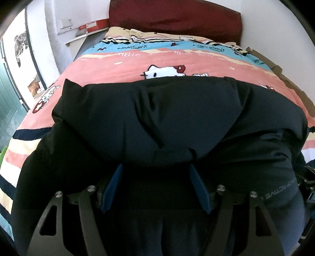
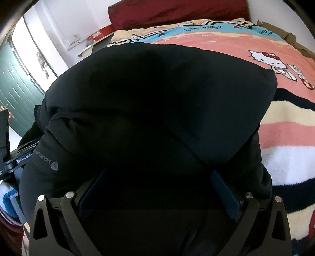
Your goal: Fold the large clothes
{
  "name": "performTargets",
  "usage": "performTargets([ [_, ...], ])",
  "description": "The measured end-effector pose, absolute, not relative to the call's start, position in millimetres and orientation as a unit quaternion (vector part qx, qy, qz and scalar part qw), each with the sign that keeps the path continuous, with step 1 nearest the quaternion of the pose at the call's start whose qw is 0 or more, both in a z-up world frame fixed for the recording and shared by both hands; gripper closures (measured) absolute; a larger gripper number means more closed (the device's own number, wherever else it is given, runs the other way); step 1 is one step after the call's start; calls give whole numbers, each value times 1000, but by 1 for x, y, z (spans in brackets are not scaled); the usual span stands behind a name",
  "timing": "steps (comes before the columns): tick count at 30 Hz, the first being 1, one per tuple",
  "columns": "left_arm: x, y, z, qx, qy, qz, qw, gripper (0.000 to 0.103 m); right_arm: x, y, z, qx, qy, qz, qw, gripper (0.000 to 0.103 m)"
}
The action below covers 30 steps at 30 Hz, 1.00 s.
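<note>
Fabric of a black padded jacket (image 1: 167, 122) fills the near part of both wrist views and is bunched between the blue fingers (image 1: 114, 187) of the left gripper (image 1: 155, 167). Its jaws stand fairly wide with the thick cloth bulging over the fingertips; whether the pads actually press on it cannot be told. The right gripper (image 2: 159, 173) is seen in the same way, dark blue fingers (image 2: 224, 193) wide apart and buried under the jacket's fold, grip not determinable.

The bulk appears to be carried forward by both grippers at once, probably so that the near part is laid over the far part in one even fold. The jacket is spread on a bed, over a pink, blue and cream Hello Kitty blanket (image 1: 122, 67).

Grey lettering on the jacket's near edge is seen upside down and only partly legible, "ACTIVE" in the left view. "GenRobot.AI" is printed on the other gripper's body (image 2: 23, 157) at the left edge of the right view. "HELLO" is repeated on the blanket. Farther off, a dark red headboard (image 1: 177, 17) stands against the white wall.
</note>
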State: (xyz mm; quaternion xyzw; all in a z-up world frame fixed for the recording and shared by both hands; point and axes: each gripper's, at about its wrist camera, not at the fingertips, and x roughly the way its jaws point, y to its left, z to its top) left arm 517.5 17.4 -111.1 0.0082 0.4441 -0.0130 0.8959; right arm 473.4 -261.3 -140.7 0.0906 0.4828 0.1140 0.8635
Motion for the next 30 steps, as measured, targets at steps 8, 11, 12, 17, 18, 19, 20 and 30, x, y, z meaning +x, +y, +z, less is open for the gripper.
performTargets([
  [8,515,17,-115,8,432,-12,902,34,474,-263,-146,98,479,120,864,1],
  [11,516,17,-116,9,431,-12,902,34,475,-262,-147,98,478,119,865,1],
  [12,516,17,-116,9,431,-12,902,34,475,-262,-147,97,478,119,865,1],
  [17,514,17,-116,11,431,-10,902,34,472,-260,-147,94,477,116,866,1],
  [18,513,16,-116,12,431,-9,902,34,471,-259,-146,92,477,114,866,1],
  [19,513,16,-115,15,431,-9,902,34,470,-258,-145,90,478,112,867,1],
  [20,514,16,-115,17,432,-9,902,34,469,-256,-144,88,479,108,867,1],
  [30,500,30,-80,59,478,-8,876,31,447,-270,-115,78,515,90,849,1],
])
